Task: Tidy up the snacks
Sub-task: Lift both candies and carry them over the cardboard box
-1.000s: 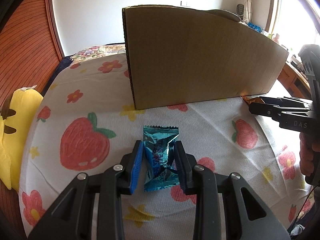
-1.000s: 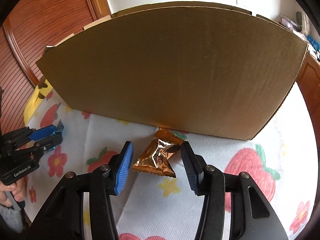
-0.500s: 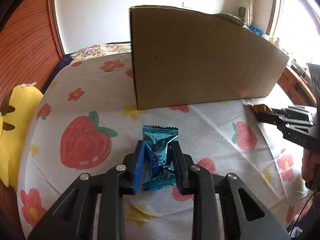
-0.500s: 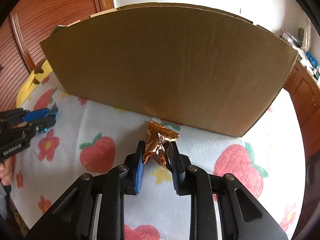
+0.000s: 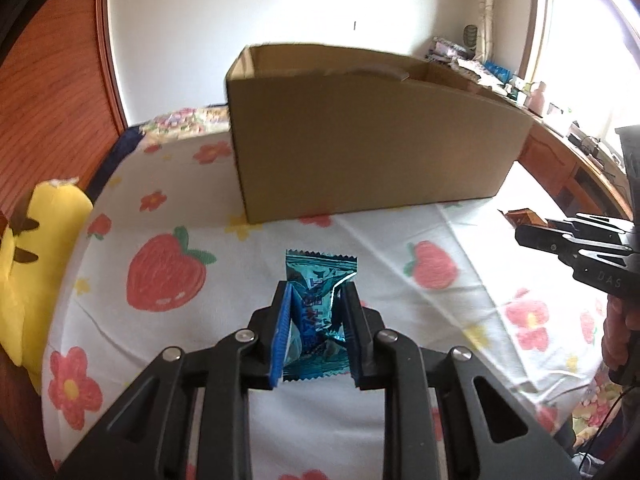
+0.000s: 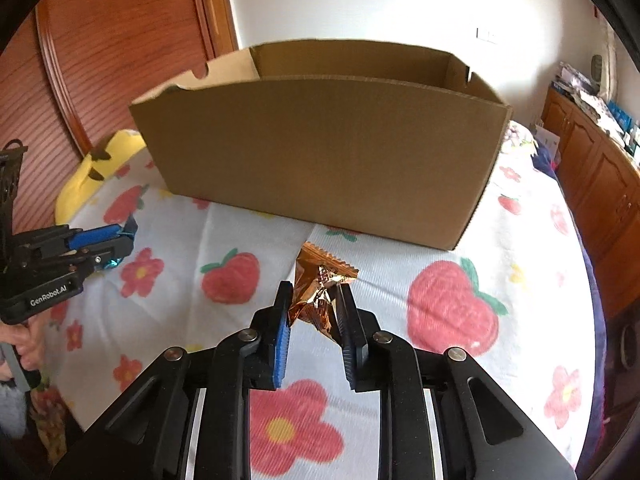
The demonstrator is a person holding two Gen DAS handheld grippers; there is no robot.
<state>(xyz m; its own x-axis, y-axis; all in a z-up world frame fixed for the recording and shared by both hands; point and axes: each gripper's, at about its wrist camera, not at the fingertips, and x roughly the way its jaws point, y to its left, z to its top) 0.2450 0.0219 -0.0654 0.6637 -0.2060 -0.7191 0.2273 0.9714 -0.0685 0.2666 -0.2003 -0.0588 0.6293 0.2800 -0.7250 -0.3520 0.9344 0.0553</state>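
Observation:
My left gripper [image 5: 316, 294] is shut on a shiny blue snack packet [image 5: 318, 280] and holds it above the strawberry-print cloth [image 5: 160, 280]. My right gripper [image 6: 314, 294] is shut on a crumpled gold snack packet [image 6: 318, 280], also lifted off the cloth. An open cardboard box [image 5: 368, 152] stands behind both packets; in the right wrist view the cardboard box [image 6: 328, 160] shows its open top. The right gripper [image 5: 560, 236] shows at the right edge of the left wrist view, and the left gripper [image 6: 100, 240] at the left edge of the right wrist view.
A yellow plush toy [image 5: 36, 256] lies at the cloth's left edge. A wooden door [image 6: 120, 40] stands behind the box. Wooden cabinets [image 6: 600, 184] with clutter on top line the right side.
Both grippers have closed on their packets and lifted them off the cloth, moving up and back from the box, whose open top now shows.

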